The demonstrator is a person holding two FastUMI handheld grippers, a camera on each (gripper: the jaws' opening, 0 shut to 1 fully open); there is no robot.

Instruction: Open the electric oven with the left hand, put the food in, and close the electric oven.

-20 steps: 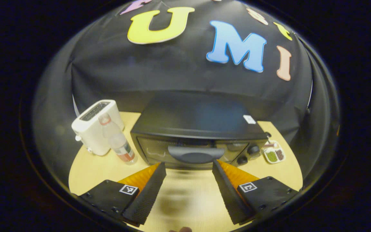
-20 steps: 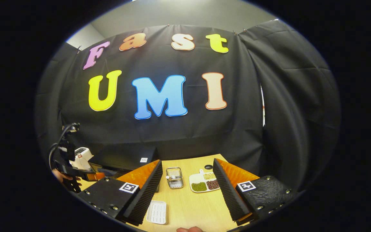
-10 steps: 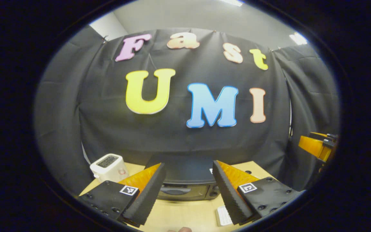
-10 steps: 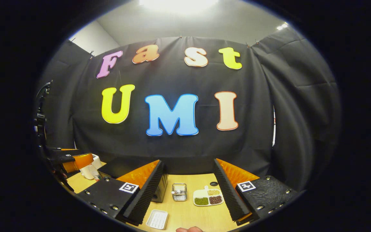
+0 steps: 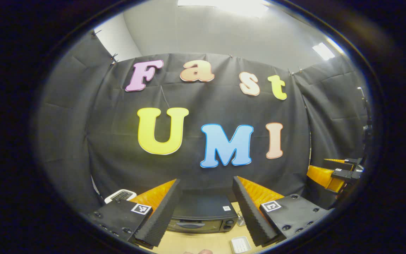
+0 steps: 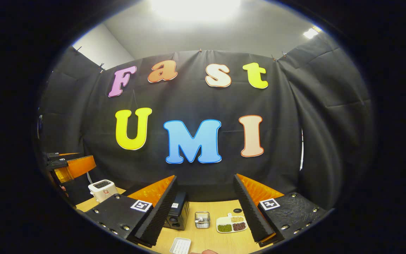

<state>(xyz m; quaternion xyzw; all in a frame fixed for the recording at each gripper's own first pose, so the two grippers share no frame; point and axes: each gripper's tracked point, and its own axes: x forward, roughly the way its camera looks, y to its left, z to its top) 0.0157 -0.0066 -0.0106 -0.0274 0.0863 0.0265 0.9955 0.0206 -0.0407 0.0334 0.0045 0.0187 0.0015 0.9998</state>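
The left gripper (image 5: 204, 211) is held with its fingers spread wide, nothing between them. Past the fingertips, at twelve o'clock, the oven (image 5: 200, 216) is seen on the table (image 5: 203, 243) with its door shut. A white tray (image 5: 240, 244) is caught at four o'clock from the oven, a toaster (image 5: 120, 195) at nine.

The right gripper (image 6: 204, 211) is likewise held agape and empty. Between its fingers a wire basket (image 6: 202, 219) and a divided dish (image 6: 232, 224) of beans are framed, the oven at ten o'clock of them.

What counts as the food cannot be told. A shut door fits both a job ahead and a job completed; nothing inside can be made out.
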